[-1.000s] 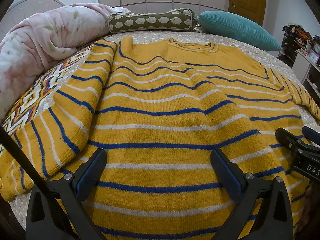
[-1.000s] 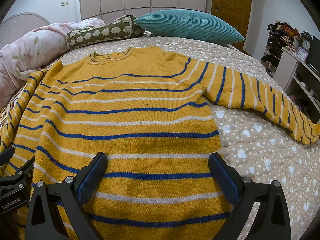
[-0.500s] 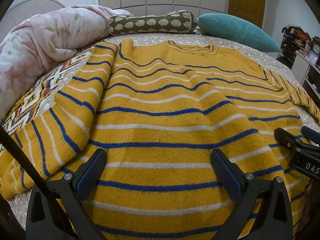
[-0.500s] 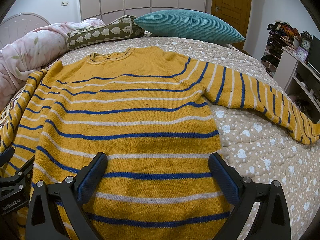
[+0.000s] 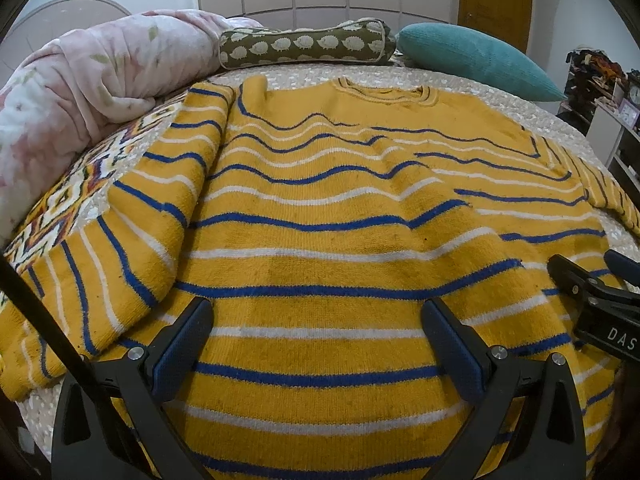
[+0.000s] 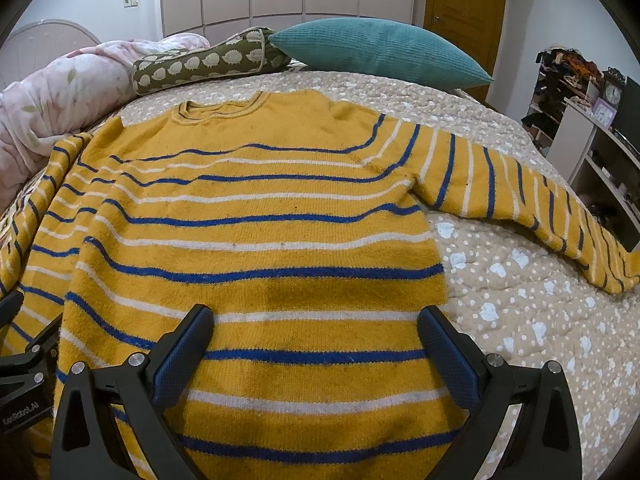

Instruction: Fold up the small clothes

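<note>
Both the left gripper (image 5: pixel 318 334) and right gripper (image 6: pixel 314 342) hover spread apart, empty, over the soft, floppy knit sweater (image 6: pixel 256 240), probably best pinched at hem or sleeve cuff.

Each hand-held gripper, left (image 5: pixel 318 340) and right (image 6: pixel 316 340), has black plastic arms, blue ribbed pads (image 6: pixel 182 354) and silver screws (image 5: pixel 500 353).

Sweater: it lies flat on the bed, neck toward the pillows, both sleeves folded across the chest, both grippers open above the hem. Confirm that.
Not quite. In the right wrist view one sleeve of the sweater stretches straight out over the bed, unfolded; the other lies alongside the body. The rest holds: neck toward the pillows, left gripper and right gripper open.
</note>
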Action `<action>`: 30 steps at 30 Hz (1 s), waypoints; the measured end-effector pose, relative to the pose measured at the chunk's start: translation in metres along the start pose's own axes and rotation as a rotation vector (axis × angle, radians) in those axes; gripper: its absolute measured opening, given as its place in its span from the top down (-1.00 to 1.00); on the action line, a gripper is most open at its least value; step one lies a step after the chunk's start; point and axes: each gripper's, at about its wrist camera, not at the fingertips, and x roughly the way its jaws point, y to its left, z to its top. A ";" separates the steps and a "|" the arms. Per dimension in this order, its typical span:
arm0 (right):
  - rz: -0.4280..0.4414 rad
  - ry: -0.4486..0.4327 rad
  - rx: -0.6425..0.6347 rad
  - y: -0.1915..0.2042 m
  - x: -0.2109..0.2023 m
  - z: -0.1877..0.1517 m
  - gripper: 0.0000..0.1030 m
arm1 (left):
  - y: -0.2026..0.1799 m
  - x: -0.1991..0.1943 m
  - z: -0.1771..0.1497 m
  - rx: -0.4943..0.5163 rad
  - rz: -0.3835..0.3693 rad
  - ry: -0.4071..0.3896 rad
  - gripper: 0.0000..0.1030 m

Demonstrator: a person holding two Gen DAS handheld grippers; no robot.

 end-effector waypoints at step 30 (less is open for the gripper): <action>0.008 0.004 0.005 0.000 -0.005 -0.002 -1.00 | 0.002 0.001 -0.004 -0.009 -0.015 -0.011 -1.00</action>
